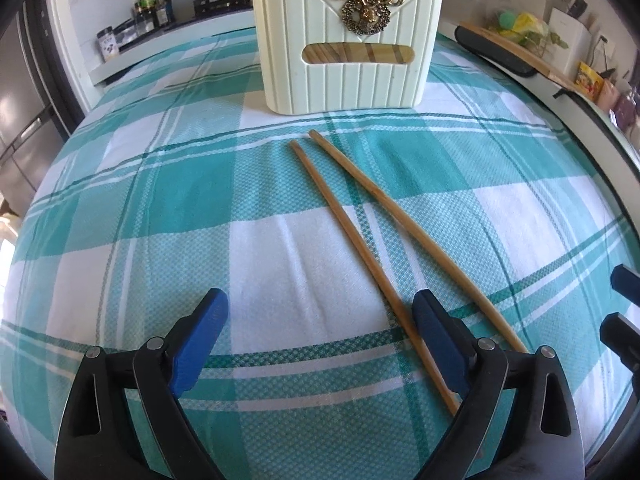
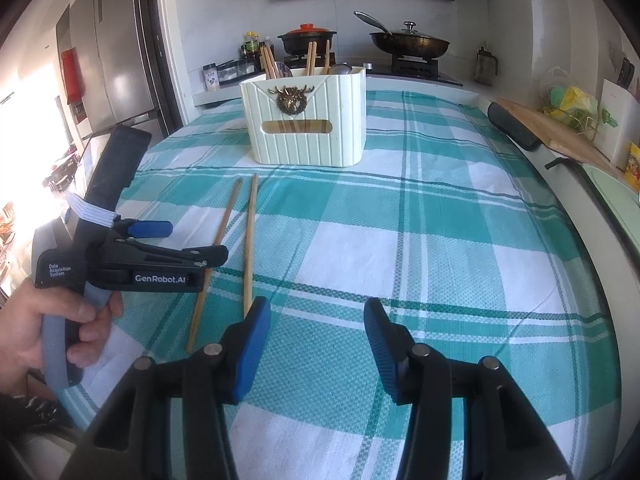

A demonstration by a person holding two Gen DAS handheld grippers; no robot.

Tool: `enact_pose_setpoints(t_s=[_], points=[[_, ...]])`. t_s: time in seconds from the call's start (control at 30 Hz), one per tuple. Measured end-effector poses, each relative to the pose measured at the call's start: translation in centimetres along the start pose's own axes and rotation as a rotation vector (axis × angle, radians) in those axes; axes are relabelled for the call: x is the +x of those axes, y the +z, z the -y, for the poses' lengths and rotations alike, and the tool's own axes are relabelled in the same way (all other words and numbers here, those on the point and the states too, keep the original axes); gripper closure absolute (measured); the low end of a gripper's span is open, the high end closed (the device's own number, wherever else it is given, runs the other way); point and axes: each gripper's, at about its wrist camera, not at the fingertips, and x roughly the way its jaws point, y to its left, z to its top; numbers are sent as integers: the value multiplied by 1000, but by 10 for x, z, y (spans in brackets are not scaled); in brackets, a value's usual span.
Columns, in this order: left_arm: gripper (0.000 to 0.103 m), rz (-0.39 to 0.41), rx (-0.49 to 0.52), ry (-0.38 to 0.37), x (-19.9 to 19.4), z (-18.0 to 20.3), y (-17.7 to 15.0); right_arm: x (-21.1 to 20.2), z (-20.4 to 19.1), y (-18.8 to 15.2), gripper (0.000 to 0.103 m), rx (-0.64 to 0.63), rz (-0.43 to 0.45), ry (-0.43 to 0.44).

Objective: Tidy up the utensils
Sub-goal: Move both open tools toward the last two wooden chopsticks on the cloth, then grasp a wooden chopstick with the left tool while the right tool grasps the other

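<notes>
Two wooden chopsticks [image 1: 360, 232] lie side by side on the teal checked tablecloth, pointing toward a cream utensil holder [image 1: 346, 46] with a brass deer emblem. The holder holds several chopsticks and spoons. My left gripper [image 1: 320, 320] is open and empty just above the cloth, and its right finger overlaps the near ends of the chopsticks. In the right wrist view the chopsticks [image 2: 250, 240] lie left of centre in front of the holder [image 2: 306, 116]. My right gripper [image 2: 318, 334] is open and empty, to the right of the chopsticks. The left gripper [image 2: 188, 242] shows there over the left chopstick.
The tablecloth [image 2: 440, 220] covers the whole table. A wooden cutting board [image 2: 560, 132] lies at the right edge. Behind the table is a stove with a black pot [image 2: 308, 40] and a pan [image 2: 408, 44]. A fridge [image 2: 116, 60] stands at the left.
</notes>
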Motion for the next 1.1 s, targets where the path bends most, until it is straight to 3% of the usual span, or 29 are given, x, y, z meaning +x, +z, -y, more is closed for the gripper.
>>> enact_pose_setpoints(t_s=[0.53,0.73,0.97,1.1], points=[[8,-27,52,-52,-14,-37,-13,3,-17,-3,54,-33,-35,17],[9,-33,22,-39,-15,-62,-13,2,-16,-1,54,-35,-31,23],[9,-27,-51,-128,-21,-79,-6,19,-24,19,54,-86,-79,54],[11,-49,30,-149,-11,-61,6,45,-35,38,54,-153,-162,90]])
